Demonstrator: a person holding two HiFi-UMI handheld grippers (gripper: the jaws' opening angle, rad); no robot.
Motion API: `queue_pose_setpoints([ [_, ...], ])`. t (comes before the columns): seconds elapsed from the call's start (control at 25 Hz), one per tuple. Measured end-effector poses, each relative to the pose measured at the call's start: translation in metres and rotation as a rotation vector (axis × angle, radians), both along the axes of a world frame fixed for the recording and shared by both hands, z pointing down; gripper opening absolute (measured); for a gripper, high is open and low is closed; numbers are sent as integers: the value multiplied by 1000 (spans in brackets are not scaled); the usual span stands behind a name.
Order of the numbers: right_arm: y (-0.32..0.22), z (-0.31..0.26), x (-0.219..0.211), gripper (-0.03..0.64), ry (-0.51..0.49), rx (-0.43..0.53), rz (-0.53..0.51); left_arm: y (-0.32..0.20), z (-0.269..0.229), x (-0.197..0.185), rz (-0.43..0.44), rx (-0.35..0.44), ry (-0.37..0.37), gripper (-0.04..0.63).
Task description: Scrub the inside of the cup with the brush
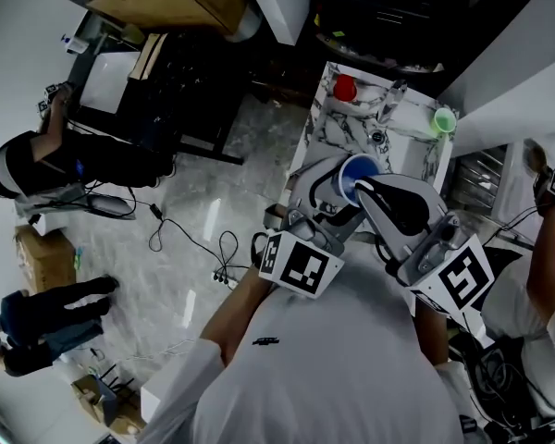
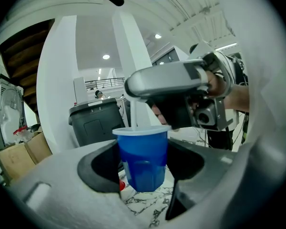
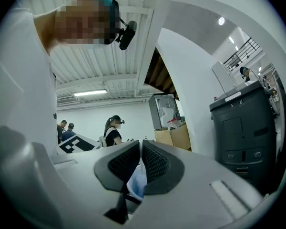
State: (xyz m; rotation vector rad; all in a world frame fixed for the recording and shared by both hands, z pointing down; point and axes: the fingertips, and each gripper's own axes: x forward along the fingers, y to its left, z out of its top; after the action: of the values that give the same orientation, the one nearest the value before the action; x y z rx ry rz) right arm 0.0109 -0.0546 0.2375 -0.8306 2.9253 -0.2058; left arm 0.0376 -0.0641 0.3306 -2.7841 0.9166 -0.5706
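Observation:
My left gripper (image 2: 144,162) is shut on a blue plastic cup (image 2: 143,156), which stands upright between the dark pads. The head view shows the cup (image 1: 355,177) lifted above the marble counter (image 1: 326,111), its white inside facing up. A thin white brush handle (image 2: 132,112) goes down into the cup's mouth; the bristles are hidden inside. My right gripper (image 2: 181,87) hangs just over the cup and grips that handle. In the right gripper view its jaws (image 3: 140,163) are closed on the thin white handle, with a bit of the blue cup (image 3: 137,184) below them.
A red cup (image 1: 345,88) and a green cup (image 1: 444,119) stand on the marble counter. A dark grey bin (image 2: 96,123) stands behind the cup. People (image 1: 46,317) stand at the left of the floor, where cables (image 1: 203,248) lie.

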Motion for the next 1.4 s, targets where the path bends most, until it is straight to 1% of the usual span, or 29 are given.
queue_pose_setpoints([
  [0.2,-10,-6,4,25,-3,35,37,3,0,-2,21,0,-2,285],
  [0.36,-13,-4,10,25,34,54,85,0,-4,-8,0,13,21,282],
  [0.48,-13,1,19,25,56,42,108,-5,-5,-13,-22,19,23,282],
  [0.6,-6,3,22,25,56,13,98,-7,-8,-16,-35,21,30,282],
  [0.76,3,8,13,25,62,-16,55,-7,-7,-13,-26,22,26,282],
  [1.0,6,1,-8,25,46,-3,-6,-5,-6,-10,-14,21,8,282],
  [1.08,2,0,-11,25,44,8,-1,-2,-5,-8,-7,23,5,282],
  [1.24,-10,0,-6,25,64,45,40,0,-6,-6,-8,28,2,282],
  [1.32,-13,4,-1,25,85,36,65,0,-8,-7,-9,29,7,282],
  [1.4,-15,11,2,25,103,0,83,0,-7,-9,-7,32,2,282],
])
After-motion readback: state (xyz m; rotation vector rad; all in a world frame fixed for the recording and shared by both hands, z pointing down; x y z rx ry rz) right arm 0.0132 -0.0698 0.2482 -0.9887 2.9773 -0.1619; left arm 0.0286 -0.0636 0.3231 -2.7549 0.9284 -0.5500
